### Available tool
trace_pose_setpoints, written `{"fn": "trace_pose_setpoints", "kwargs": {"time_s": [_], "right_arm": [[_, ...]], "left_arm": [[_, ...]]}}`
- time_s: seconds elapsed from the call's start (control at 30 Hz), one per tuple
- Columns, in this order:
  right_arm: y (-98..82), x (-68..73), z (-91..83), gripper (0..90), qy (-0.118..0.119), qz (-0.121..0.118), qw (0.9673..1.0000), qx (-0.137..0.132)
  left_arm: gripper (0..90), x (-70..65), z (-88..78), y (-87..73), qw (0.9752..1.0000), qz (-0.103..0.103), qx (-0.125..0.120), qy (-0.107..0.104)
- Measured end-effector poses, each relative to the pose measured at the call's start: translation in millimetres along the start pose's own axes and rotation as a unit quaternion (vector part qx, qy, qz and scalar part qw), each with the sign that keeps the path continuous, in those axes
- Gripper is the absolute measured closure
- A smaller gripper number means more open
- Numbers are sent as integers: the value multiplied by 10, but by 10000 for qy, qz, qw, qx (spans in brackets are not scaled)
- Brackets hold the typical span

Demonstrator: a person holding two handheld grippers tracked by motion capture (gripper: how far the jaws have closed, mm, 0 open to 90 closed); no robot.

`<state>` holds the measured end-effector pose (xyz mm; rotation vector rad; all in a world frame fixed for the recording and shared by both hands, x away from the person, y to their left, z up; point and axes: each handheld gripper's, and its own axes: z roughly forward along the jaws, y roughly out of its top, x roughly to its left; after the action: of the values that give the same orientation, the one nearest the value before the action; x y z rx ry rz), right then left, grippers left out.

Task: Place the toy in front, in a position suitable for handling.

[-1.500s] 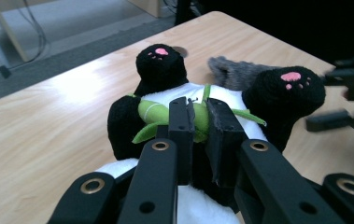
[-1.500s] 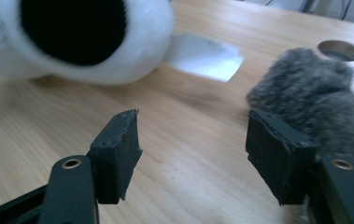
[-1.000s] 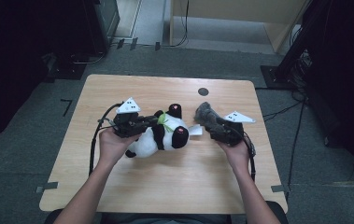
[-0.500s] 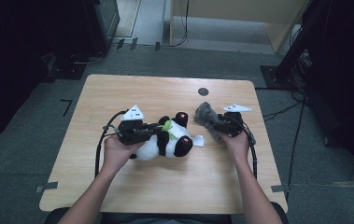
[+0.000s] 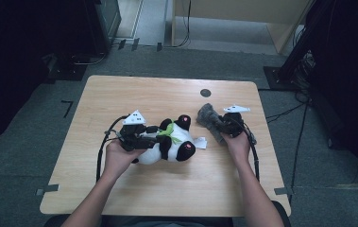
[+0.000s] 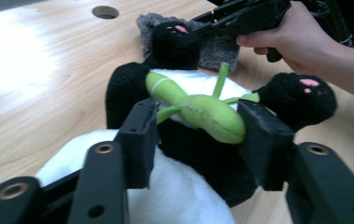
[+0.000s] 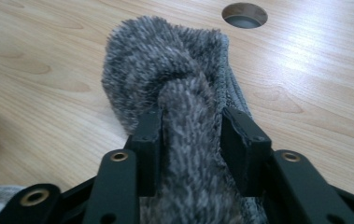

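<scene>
A black-and-white panda plush (image 5: pixel 169 142) lies on its back on the wooden table (image 5: pixel 134 94), with a green bamboo stalk (image 6: pixel 202 109) sewn across its chest. My left gripper (image 6: pixel 195 121) sits over the panda's belly. Its jaws have just been opening and now stand apart, with the stalk between them. A grey fuzzy cloth (image 7: pixel 165 70) lies to the right of the panda's feet (image 5: pixel 208 116). My right gripper (image 7: pixel 191 126) has just been closing, and its pads pinch a fold of that cloth.
A round cable hole (image 5: pixel 205 92) is cut in the table behind the grey cloth. Bare wood lies in front of the panda and to its left. A white tag (image 5: pixel 200 141) sticks out near the panda's foot.
The right hand has shifted a little toward the far side, onto the grey cloth. The panda has slid slightly to the right. The left hand has hardly moved.
</scene>
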<state>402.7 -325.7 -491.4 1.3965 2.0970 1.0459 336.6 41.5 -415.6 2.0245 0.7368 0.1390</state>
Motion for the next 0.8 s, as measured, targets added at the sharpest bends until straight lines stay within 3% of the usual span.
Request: {"fn": "trace_pose_setpoints", "kwargs": {"time_s": [0.17,0.37,0.53,0.63,0.8], "right_arm": [[16,-49,82,703,113,126,9997,180],[29,-45,94,741,124,87,9996,251],[75,-59,28,760,156,152,9994,252],[109,-82,-37,765,347,337,9986,232],[158,-57,-132,771,482,349,9982,117]], "left_arm": [[368,6,-21,-40,9999,24,-98,52],[338,22,-52,-59,9999,-24,-139,36],[281,35,-108,-67,9997,-30,-218,51],[270,31,-139,-97,9997,-28,-246,79],[248,41,-179,-155,9996,-63,-277,86]]}}
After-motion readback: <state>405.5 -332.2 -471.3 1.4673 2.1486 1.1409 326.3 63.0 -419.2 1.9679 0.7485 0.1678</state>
